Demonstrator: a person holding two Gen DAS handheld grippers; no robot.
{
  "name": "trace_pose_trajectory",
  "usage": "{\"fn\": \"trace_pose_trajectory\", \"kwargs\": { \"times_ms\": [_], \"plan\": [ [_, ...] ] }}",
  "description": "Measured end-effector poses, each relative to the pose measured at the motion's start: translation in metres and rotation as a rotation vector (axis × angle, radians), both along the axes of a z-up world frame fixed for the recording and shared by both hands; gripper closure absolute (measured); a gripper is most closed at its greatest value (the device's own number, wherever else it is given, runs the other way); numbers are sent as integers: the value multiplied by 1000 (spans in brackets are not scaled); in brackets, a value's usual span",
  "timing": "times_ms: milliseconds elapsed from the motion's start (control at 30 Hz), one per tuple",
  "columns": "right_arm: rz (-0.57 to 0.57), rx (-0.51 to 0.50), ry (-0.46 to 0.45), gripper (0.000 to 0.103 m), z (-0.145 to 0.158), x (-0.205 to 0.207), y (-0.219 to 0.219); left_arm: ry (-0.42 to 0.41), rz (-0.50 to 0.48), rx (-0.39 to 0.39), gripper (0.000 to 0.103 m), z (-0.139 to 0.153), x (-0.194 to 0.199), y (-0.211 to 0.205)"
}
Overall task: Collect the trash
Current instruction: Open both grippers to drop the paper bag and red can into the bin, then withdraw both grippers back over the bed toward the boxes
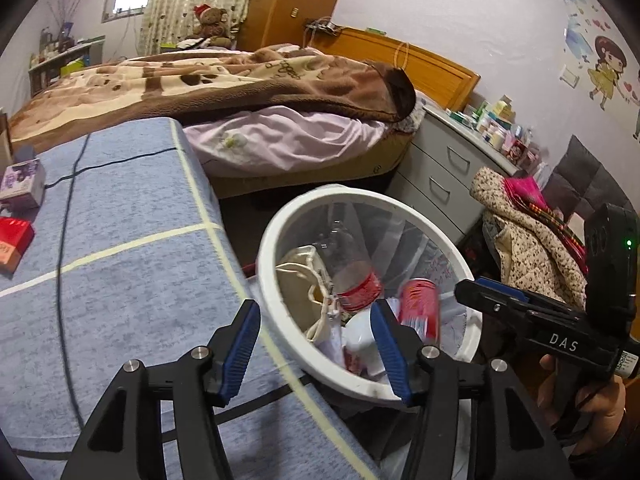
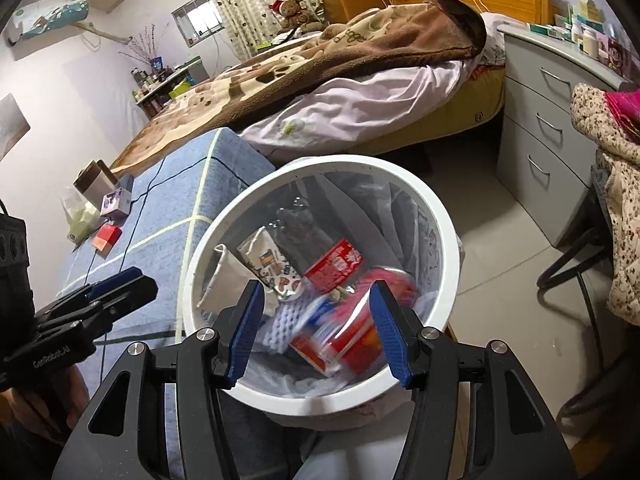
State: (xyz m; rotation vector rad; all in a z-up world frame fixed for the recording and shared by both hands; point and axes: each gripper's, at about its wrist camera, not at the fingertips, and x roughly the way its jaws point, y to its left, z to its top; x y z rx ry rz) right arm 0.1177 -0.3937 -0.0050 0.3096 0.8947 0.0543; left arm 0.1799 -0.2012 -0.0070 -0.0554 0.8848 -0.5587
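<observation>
Left gripper [image 1: 316, 344] jaws apart, nothing held, right gripper [image 2: 316, 332] jaws apart, empty, both over white trash bin [image 2: 448, 240] beside blue-covered table [image 1: 132, 208], bin holding plastic bottle [image 1: 348, 264], red can [image 1: 420, 308], wrappers.

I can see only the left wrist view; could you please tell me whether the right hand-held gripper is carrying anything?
Observer: No. The right hand-held gripper is open and empty, above the white bin.
Operator: Thanks. On the blue table I see a purple box and a red box; is there more?
Observer: Yes, a clear bag of pale tissue lies beside them.
Operator: And the cream pouch in the bin, is it plain?
Observer: No, its other side carries a colourful print.
</observation>
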Motion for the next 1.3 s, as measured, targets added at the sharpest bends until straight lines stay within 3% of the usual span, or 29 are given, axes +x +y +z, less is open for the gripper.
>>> {"fn": "trace_pose_trajectory", "kwargs": {
  "times_ms": [767,1300],
  "plan": [
    [268,-4,-68,47,34,1,91,-21,267,54,46,12,-31,129],
    [440,-60,-136,46,72,8,167,-61,409,39,46,46,-60,213]
  ]
}}
